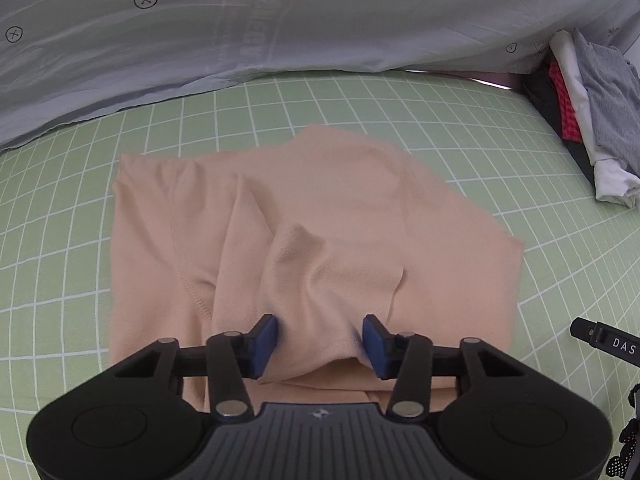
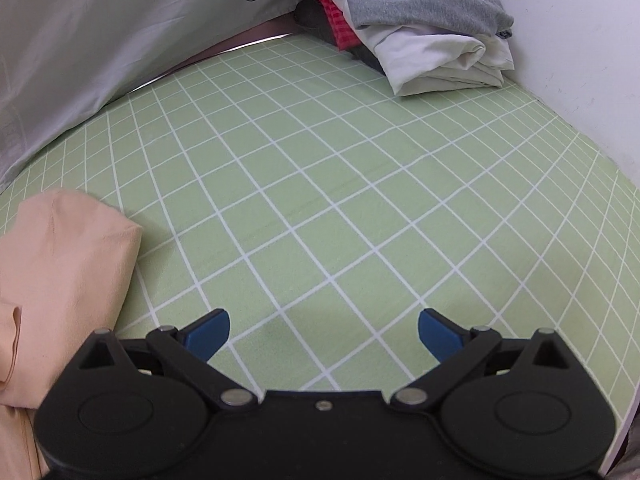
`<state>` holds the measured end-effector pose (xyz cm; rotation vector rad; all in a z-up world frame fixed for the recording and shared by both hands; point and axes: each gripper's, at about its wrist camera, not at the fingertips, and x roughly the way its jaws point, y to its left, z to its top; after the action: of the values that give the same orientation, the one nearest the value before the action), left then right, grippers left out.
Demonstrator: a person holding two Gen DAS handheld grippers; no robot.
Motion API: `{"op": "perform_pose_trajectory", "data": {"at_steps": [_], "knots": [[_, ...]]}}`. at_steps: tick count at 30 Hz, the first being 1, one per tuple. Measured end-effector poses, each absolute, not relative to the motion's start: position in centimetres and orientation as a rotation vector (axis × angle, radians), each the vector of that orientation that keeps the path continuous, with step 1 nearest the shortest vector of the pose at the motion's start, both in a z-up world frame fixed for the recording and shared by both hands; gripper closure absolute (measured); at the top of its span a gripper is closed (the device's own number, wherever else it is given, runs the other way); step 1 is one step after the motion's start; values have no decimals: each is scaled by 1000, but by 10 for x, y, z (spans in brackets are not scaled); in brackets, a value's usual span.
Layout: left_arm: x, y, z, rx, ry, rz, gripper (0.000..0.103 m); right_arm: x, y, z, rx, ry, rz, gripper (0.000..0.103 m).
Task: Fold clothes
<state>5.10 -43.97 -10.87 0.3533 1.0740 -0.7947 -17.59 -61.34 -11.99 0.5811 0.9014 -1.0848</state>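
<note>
A peach garment (image 1: 320, 200) lies partly folded on the green checked bed sheet (image 1: 60, 240). My left gripper (image 1: 320, 344) is at the garment's near edge, its blue pads (image 1: 266, 344) pressed on a raised bunch of the cloth between them. In the right wrist view the same garment (image 2: 60, 260) shows at the lower left. My right gripper (image 2: 324, 332) stands wide open over bare sheet (image 2: 360, 200) to the right of the garment, with nothing between its fingers. A black part of the right gripper (image 1: 604, 340) shows at the right edge of the left wrist view.
A pale grey duvet with a carrot print (image 1: 280, 20) (image 2: 80, 60) runs along the far side. A pile of grey, white, red and dark clothes (image 1: 592, 120) (image 2: 420, 20) lies in the far right corner, next to a white wall (image 2: 580, 40).
</note>
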Motion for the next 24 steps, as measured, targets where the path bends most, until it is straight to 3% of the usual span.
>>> {"op": "perform_pose_trajectory", "data": {"at_steps": [1,4,24], "knots": [[52,-440,-110,356,1078,-788,79,-176,-614,-121,582,905,-1086,1],[58,-433,-108,300,1093,-789,93,-176,-615,-122,584,913,-1088,1],[149,-277,-2,-122,799,-437,96,-157,-602,-119,513,940,-1018,1]]}}
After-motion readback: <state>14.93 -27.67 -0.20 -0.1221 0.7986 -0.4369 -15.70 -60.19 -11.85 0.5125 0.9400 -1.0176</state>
